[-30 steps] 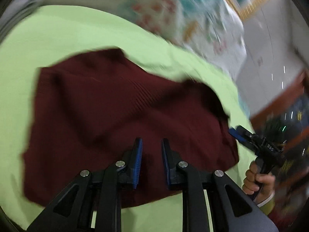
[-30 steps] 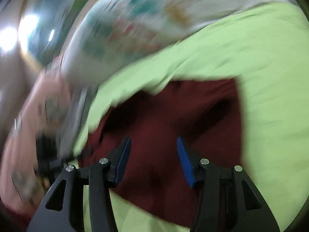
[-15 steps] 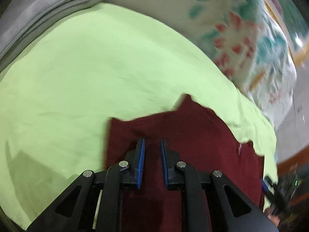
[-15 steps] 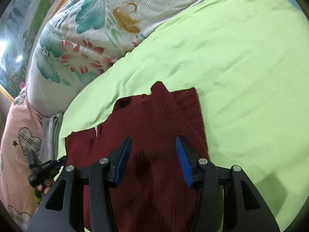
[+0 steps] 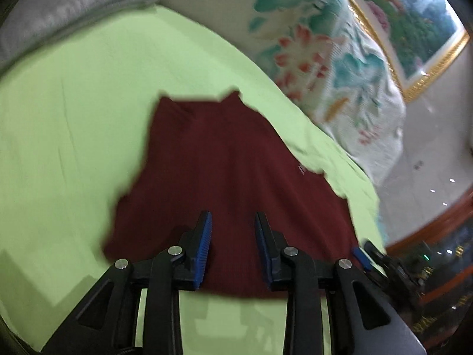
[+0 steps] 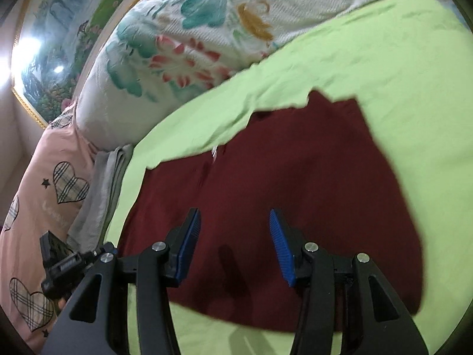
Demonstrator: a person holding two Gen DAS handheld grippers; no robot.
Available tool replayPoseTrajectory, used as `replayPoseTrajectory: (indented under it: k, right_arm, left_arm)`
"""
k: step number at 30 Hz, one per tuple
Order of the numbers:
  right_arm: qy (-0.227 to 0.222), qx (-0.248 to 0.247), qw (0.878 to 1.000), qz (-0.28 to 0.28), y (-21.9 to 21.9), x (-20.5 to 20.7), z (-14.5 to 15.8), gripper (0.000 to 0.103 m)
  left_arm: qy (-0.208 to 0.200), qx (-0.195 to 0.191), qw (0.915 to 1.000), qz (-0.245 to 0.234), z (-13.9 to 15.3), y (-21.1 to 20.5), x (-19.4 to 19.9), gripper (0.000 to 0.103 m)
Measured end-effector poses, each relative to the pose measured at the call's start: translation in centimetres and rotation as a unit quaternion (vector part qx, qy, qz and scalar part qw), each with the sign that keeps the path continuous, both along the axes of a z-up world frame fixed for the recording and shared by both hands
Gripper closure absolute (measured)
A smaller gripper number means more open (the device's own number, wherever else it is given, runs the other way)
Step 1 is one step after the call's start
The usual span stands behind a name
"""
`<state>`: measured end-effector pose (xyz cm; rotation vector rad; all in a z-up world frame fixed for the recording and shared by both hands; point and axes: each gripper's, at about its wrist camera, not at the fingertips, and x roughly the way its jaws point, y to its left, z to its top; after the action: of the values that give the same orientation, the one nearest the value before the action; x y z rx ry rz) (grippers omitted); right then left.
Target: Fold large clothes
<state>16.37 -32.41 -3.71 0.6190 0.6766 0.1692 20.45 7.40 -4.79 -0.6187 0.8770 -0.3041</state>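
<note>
Now the left gripper (image 5: 232, 245) has just spread its jaws, nothing between them, and the right gripper (image 6: 233, 248) hangs open too, leaving the folded maroon sweater (image 5: 236, 183) released on the green bedsheet (image 5: 74, 112).

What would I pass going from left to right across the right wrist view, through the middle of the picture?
Pink pillow with plaid hearts → folded grey cloth → narrow strip of light green bedsheet → dark red knitted garment → light green bedsheet again.
</note>
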Motion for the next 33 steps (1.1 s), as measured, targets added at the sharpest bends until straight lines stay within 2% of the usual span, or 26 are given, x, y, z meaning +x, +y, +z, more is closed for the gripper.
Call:
replayPoseTrajectory:
  k: [3,6,9,12,16,19,22,24,26,28,30,33]
  right_arm:
    - [0.011,0.002,1.0,0.011,1.8,-0.9,-1.0,0.07]
    - [0.015,-0.006,1.0,0.026,3.5,-1.2,-1.2,0.076]
    - [0.01,-0.015,0.999,0.04,5.0,-0.9,-0.8,0.076]
    - [0.004,-0.017,0.999,0.051,6.4,-0.1,-0.4,0.076]
    - [0.001,-0.025,0.999,0.047,7.9,2.2,-0.4,0.077]
    - [0.011,-0.028,0.999,0.032,8.5,4.5,-1.2,0.077]
    - [0.048,-0.07,0.996,0.031,9.9,6.9,-3.3,0.08]
    - [0.031,-0.098,0.994,0.023,10.5,7.1,-4.2,0.08]
    - [0.033,-0.115,0.993,0.02,10.8,7.0,-4.0,0.08]
    - [0.033,-0.122,0.992,0.019,10.9,6.9,-4.0,0.08]
    - [0.032,-0.125,0.991,0.019,10.8,6.9,-4.0,0.08]
    - [0.033,-0.123,0.992,0.022,10.6,7.0,-4.0,0.08]
  left_arm:
    - [0.018,0.002,0.9996,-0.023,-1.3,-1.6,-2.6,0.07]
    - [0.037,0.003,0.9988,-0.031,-2.8,-2.2,-4.5,0.062]
    - [0.057,-0.012,0.9981,-0.019,-4.5,-1.7,-5.4,0.059]
    - [0.057,-0.035,0.9978,0.0,-5.1,-1.1,-5.2,0.056]
    - [0.052,-0.032,0.9978,0.026,-5.1,-0.4,-3.6,0.052]
    - [0.054,-0.045,0.9965,0.044,-5.4,0.1,-2.1,0.052]
    - [0.056,-0.056,0.9951,0.06,-5.5,0.7,-0.9,0.052]
    - [0.056,-0.066,0.9938,0.07,-5.7,1.0,-0.1,0.052]
    - [0.054,-0.07,0.9925,0.084,-5.7,1.3,0.8,0.052]
    - [0.052,-0.061,0.992,0.098,-5.6,1.3,1.5,0.06]
    - [0.049,-0.041,0.9927,0.102,-5.3,1.1,2.4,0.077]
    - [0.04,-0.031,0.994,0.097,-4.6,0.4,3.2,0.088]
